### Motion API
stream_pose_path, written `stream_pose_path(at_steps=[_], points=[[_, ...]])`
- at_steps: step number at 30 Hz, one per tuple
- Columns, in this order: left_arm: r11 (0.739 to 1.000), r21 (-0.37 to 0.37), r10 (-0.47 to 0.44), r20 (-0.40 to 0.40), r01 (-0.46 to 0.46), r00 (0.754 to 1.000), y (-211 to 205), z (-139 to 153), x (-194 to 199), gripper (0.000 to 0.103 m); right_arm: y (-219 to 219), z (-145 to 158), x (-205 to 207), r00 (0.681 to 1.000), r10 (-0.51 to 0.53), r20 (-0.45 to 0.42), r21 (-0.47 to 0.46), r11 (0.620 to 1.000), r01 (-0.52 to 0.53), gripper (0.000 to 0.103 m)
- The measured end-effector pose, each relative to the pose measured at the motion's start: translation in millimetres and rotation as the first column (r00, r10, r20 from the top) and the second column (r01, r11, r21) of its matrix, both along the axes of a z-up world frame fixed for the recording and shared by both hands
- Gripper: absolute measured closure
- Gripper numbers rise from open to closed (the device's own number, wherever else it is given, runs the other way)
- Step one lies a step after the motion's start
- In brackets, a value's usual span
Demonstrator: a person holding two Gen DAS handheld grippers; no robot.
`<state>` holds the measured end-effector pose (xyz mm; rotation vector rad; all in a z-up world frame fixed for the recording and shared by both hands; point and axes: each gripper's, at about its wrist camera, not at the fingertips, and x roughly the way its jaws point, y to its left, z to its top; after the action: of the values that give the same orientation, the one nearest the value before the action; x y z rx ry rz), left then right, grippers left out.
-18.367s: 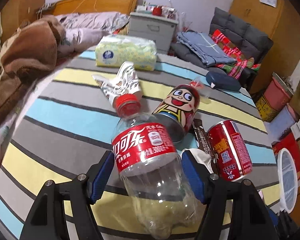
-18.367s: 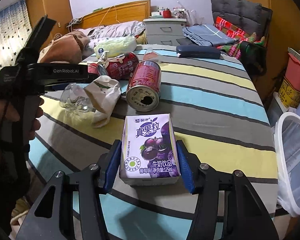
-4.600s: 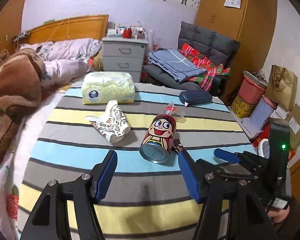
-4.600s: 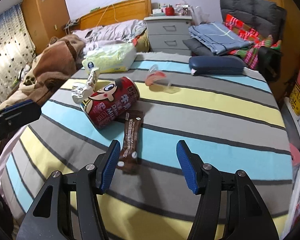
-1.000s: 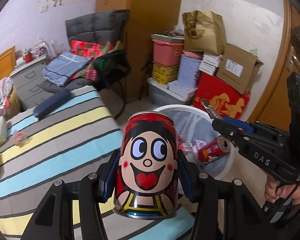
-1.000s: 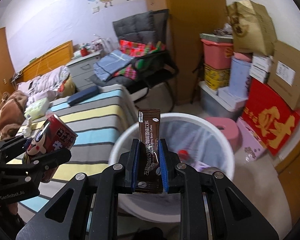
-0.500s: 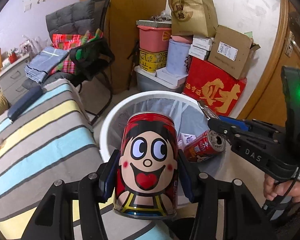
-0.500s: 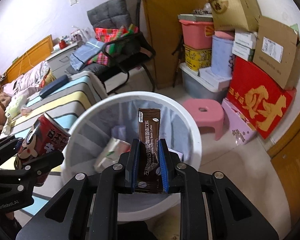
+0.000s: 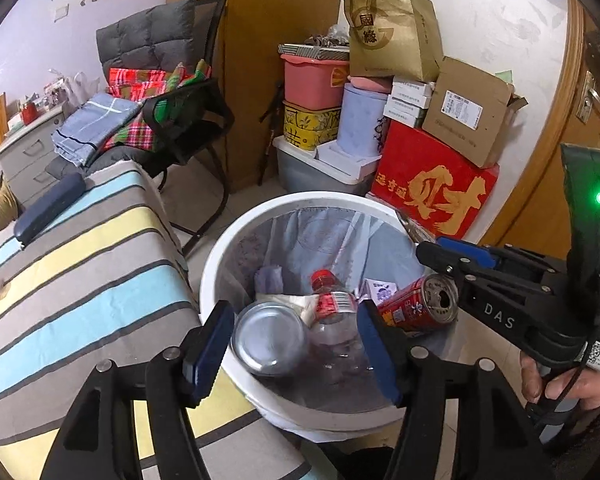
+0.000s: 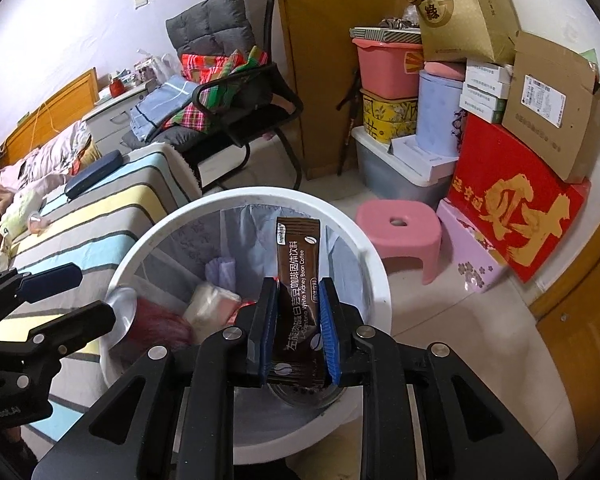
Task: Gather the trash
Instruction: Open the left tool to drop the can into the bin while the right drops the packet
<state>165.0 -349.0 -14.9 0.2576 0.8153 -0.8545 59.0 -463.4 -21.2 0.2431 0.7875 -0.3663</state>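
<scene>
Over the white bin (image 10: 374,276), the right gripper (image 10: 298,332) is easing open around the coffee sachet (image 10: 298,280); it should part fully so the sachet drops clear. Left gripper (image 9: 296,342) is widening too, empty, its can (image 9: 268,340) already falling inside.

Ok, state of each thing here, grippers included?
Left gripper: jaws opening, nothing between them.
Cartoon can: released, in the bin, blurred.
Right gripper: jaws opening, sachet between them.
Coffee sachet: upright over the bin, not yet dropped.
Bin: lined, partly filled.
Bottle: in the bin, capped.
Red can: in the bin, on its side, opened.
</scene>
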Motion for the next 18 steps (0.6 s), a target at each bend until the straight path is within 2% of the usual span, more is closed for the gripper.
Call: stream_pose_path(at_steps=[1, 3, 5, 18], points=[[1.000, 0.002, 0.008, 0.006, -0.008, 1.000, 1.5, 0.7, 0.2, 0.034, -0.1, 0.2, 0.1, 1.000, 0.001, 0.000, 0.000, 1.000, -0.001, 0.076], [1.000, -0.004, 0.015, 0.001, -0.015, 1.000, 4.7, 2.4, 0.9, 0.034, 1.8, 1.8, -0.9, 1.000, 0.000, 0.004, -0.006, 1.000, 0.000, 0.062], [1.000, -0.015, 0.021, 0.001, -0.021, 1.000, 9.0, 4.9, 1.2, 0.034, 2.7, 3.7, -1.2, 1.000, 0.001, 0.011, -0.006, 1.000, -0.001, 0.056], [0.997, -0.044, 0.065, 0.017, -0.064, 0.998, 42.5, 19.4, -3.2, 0.034, 17.2, 15.2, -2.5, 0.999, 0.001, 0.045, -0.015, 1.000, -0.001, 0.056]])
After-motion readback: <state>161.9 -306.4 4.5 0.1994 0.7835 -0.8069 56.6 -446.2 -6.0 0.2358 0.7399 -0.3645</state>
